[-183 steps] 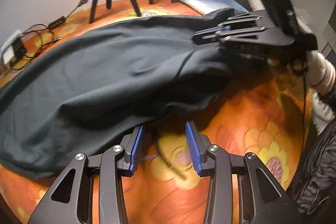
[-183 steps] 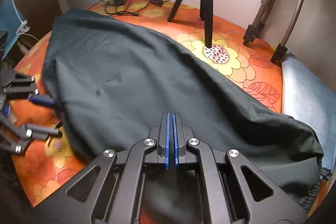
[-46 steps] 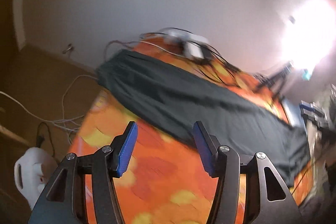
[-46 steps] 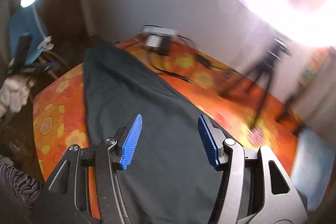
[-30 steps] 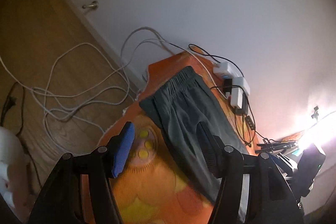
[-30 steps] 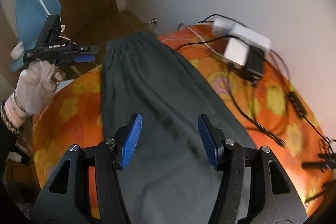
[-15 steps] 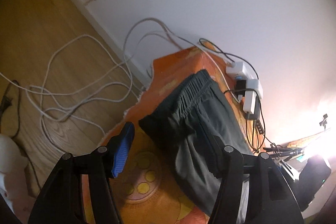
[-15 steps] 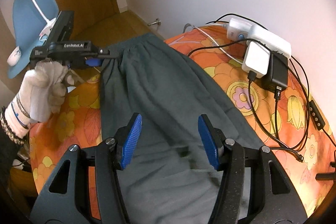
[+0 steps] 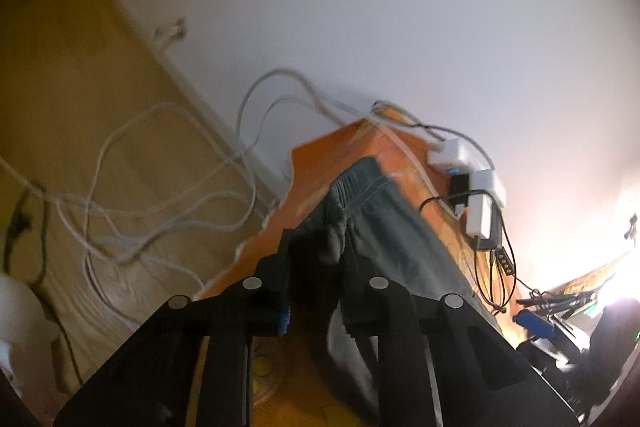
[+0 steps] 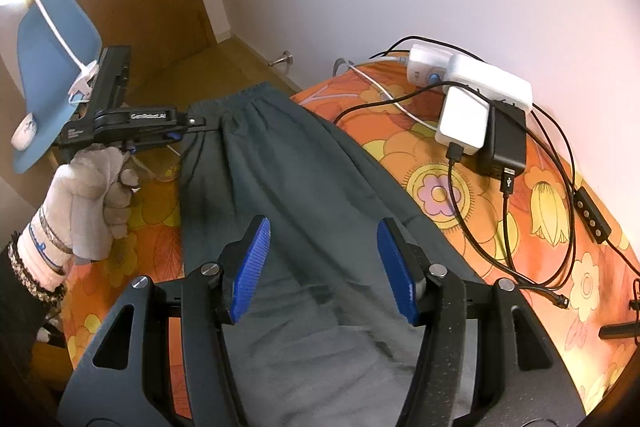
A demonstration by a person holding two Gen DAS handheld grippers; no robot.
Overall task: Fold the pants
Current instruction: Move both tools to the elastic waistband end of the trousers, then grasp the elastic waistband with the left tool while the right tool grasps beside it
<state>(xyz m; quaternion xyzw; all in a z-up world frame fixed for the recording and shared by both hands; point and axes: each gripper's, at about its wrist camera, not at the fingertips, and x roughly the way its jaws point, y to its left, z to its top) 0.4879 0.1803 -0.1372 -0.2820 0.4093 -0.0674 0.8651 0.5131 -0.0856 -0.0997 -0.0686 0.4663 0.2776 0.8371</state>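
Observation:
Dark grey-green pants (image 10: 300,187) lie lengthwise on the orange flowered table cover (image 10: 460,195), elastic waistband at the far end. My left gripper (image 9: 320,251) sits at the waistband's near corner, its jaws closing with a bunch of the pants (image 9: 392,227) pinched between them. From the right wrist view that left gripper (image 10: 202,125) reaches in from the left, held by a white-gloved hand (image 10: 88,179), its tips on the waistband edge. My right gripper (image 10: 322,267) hovers open over the middle of the pants, nothing between its blue pads (image 10: 250,267).
A white power strip with chargers (image 10: 472,95) and black cables (image 10: 516,227) lie on the cover right of the pants. A blue chair (image 10: 48,39) stands at far left. White cables (image 9: 160,195) trail over the wooden floor beyond the table's end.
My left gripper has moved onto the waistband corner and its jaws have come together from wide apart around the cloth. The right gripper stays open over the pants.

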